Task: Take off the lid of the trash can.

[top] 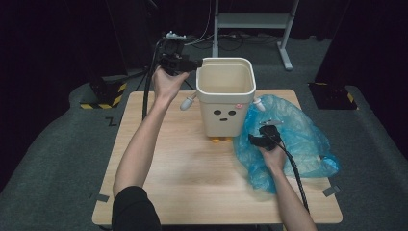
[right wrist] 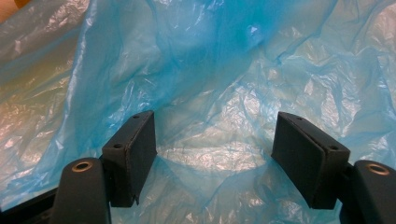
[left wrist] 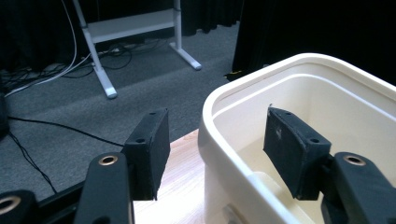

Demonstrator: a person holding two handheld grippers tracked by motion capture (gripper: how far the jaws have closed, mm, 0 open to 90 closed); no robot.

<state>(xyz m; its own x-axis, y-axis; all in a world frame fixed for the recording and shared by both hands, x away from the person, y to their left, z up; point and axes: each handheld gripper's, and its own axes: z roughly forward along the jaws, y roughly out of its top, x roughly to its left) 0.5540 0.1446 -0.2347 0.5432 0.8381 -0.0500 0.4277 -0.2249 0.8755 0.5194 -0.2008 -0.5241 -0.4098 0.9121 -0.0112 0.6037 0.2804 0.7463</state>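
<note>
A cream plastic bin (top: 226, 96) with a drawn face, small white arms and orange feet stands upright at the back middle of the wooden table (top: 178, 173). My left gripper (top: 195, 65) is held level at its upper left corner. In the left gripper view the open gripper (left wrist: 215, 112) straddles the bin's rim (left wrist: 212, 140), one jaw outside and one inside, with neither pad pressing on it. A crumpled blue plastic bag (top: 298, 139) lies right of the bin. My right gripper (top: 257, 139) rests on the bag's left part, open (right wrist: 215, 114) over the film (right wrist: 233, 60).
A white metal stand (top: 250, 21) and loose cables are on the grey carpet behind the table. Black bases marked with yellow-black tape sit at the back left (top: 103, 94) and back right (top: 332, 94). Bare tabletop lies in front of the bin.
</note>
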